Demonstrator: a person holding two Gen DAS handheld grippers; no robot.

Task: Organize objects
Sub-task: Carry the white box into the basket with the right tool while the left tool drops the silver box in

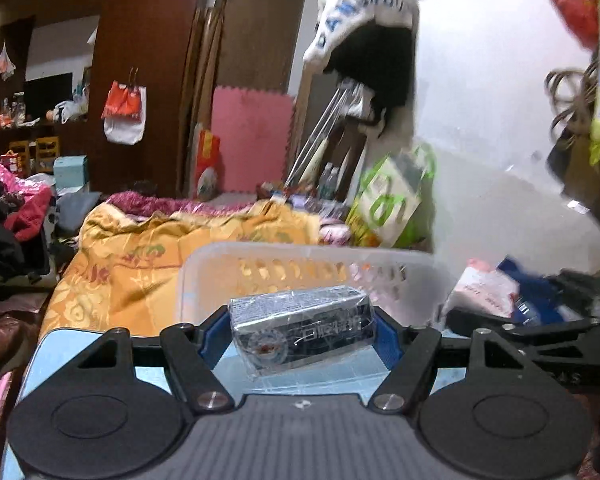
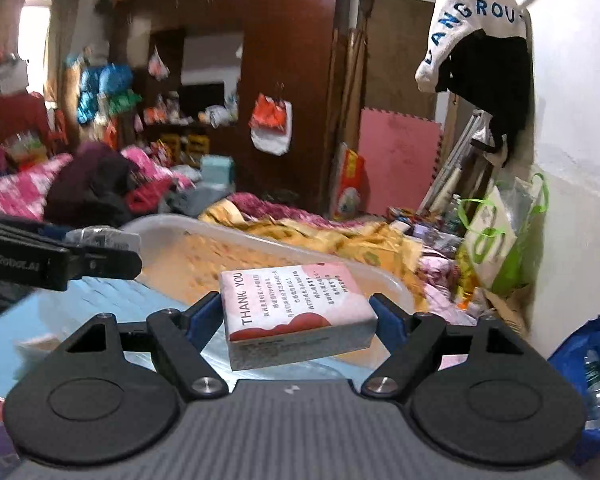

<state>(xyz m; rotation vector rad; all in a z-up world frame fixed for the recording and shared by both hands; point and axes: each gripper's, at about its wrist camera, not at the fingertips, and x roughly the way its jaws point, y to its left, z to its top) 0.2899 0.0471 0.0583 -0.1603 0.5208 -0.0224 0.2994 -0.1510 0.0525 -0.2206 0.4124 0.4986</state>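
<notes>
Nearest the lens of the left wrist view, the left gripper (image 1: 302, 334) is seen clamped on a dark packet (image 1: 302, 330) wrapped in glossy film, its blue pads (image 1: 386, 338) pressed to the packet's two short ends; the packet is held up just in front of the near rim of the pale plastic basket (image 1: 300, 254). In the right wrist view the right gripper (image 2: 298, 320) is closed likewise on a pink-and-white box (image 2: 296, 312) printed THANK YOU, gripped at both ends, also just before the basket (image 2: 236, 236).

Both are judged light and stiff; the film on the packet is probably slippery, so the end-to-end hold should be kept firm; the cardboard box may dent if squeezed harder.

The basket's slotted far wall is shown only by the left view, with the right gripper's arm at the basket's right side; the basket's open inside and the packet at its left rim are shown by the right view.
</notes>
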